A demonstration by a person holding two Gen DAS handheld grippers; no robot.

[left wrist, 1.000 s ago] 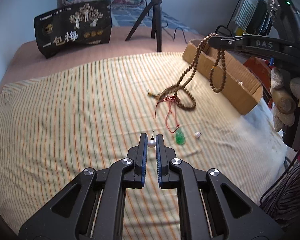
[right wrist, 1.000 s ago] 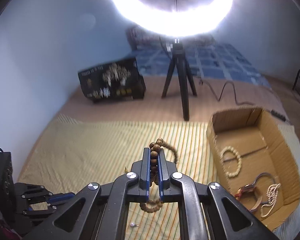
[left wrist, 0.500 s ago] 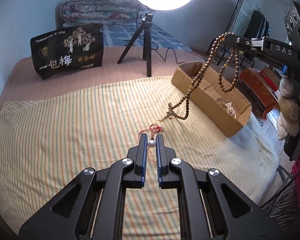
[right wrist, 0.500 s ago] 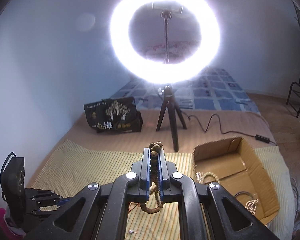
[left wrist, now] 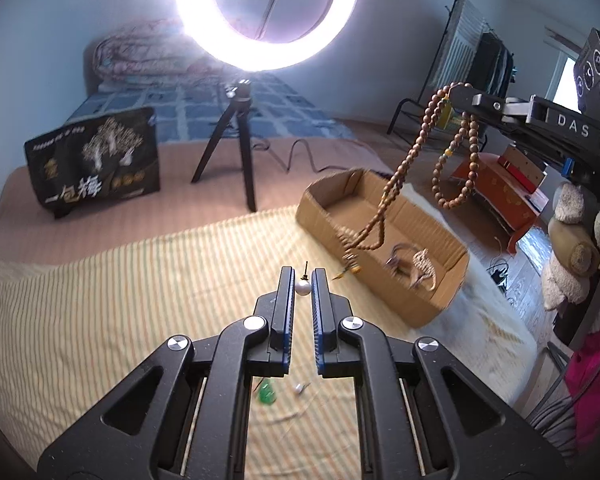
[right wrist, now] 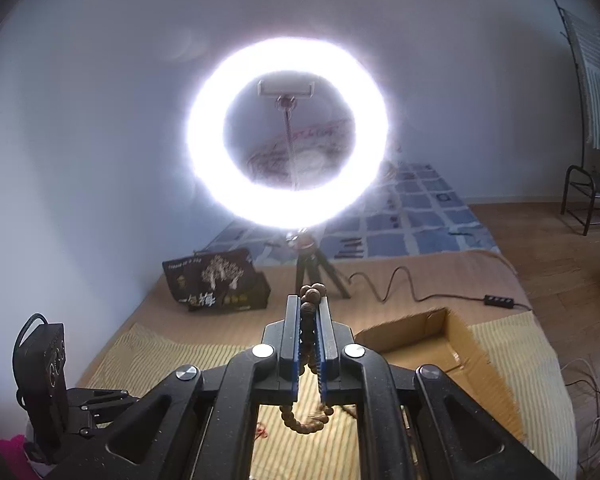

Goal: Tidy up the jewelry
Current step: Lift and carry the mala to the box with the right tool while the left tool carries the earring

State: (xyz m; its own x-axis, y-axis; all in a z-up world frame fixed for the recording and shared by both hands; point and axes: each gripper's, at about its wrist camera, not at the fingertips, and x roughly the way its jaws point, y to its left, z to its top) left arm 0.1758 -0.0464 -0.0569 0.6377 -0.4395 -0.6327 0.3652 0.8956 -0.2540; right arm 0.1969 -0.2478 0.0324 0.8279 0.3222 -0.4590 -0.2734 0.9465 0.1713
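The left gripper (left wrist: 303, 286) is raised and points forward, its two fingers (left wrist: 286, 296) drawn in close and pinching a small pearl earring (left wrist: 303, 287) at their tips. The right gripper (right wrist: 309, 312) is held high, level and facing forward, its fingers (right wrist: 292, 328) pressed together on a strand of wooden beads (right wrist: 309, 308) that loops over the tips and hangs down below. In the left wrist view the right gripper (left wrist: 460, 94) reaches in from the right, well above the left one.
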